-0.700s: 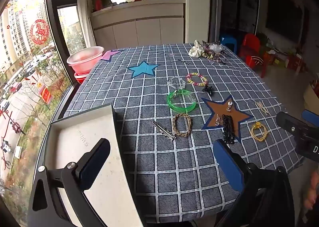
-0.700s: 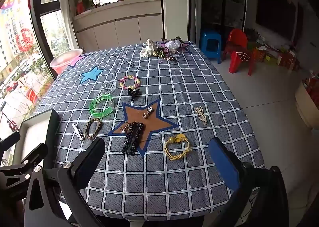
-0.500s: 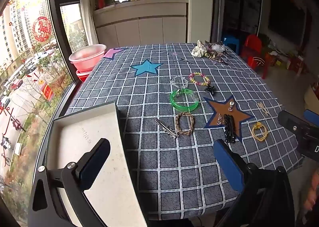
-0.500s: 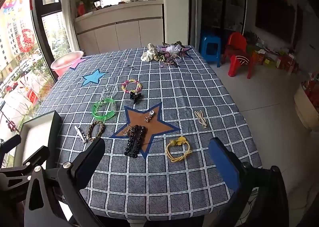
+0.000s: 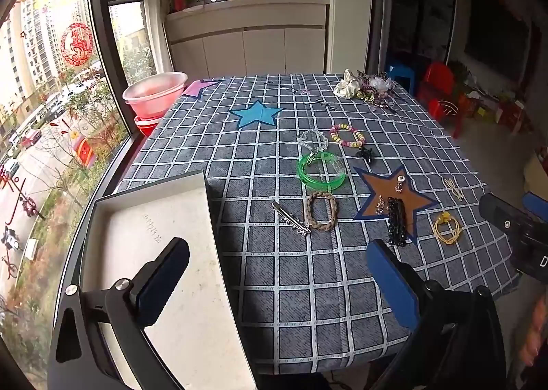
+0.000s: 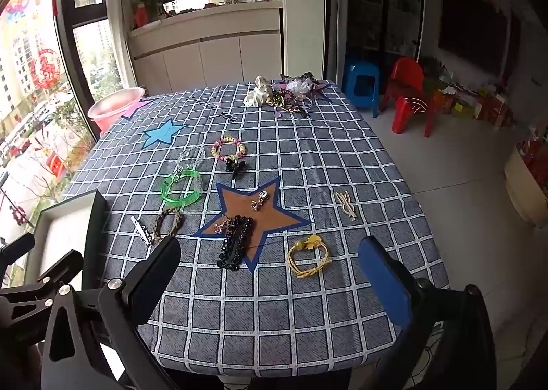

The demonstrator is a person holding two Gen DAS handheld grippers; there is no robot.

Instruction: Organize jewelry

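Observation:
Jewelry lies scattered on a grey checked tablecloth (image 5: 301, 273). A green bangle (image 5: 321, 171), a braided bracelet (image 5: 321, 211), a silver clip (image 5: 291, 222), a beaded bracelet (image 5: 347, 135) and a clear bracelet (image 5: 311, 139) lie mid-table. On a brown star (image 6: 255, 211) rest a black beaded clip (image 6: 236, 242) and small earrings (image 6: 260, 199). A yellow hair tie (image 6: 308, 254) and a cream pin (image 6: 347, 205) lie to its right. A white open box (image 5: 161, 253) sits at the near left. My left gripper (image 5: 277, 277) and right gripper (image 6: 270, 278) hover open above the near edge, holding nothing.
A heap of scrunchies and hair pieces (image 6: 287, 93) sits at the table's far right corner. Blue star (image 5: 257, 114) and pink star (image 5: 198, 88) mats lie further back. Pink basins (image 5: 154, 95) stand by the window. A blue stool (image 6: 361, 85) and red chair (image 6: 409, 95) stand on the floor to the right.
Both cameras have drifted slightly, so the table contents sit a little differently in view. Jaws stay wide open and nothing on the table has moved.

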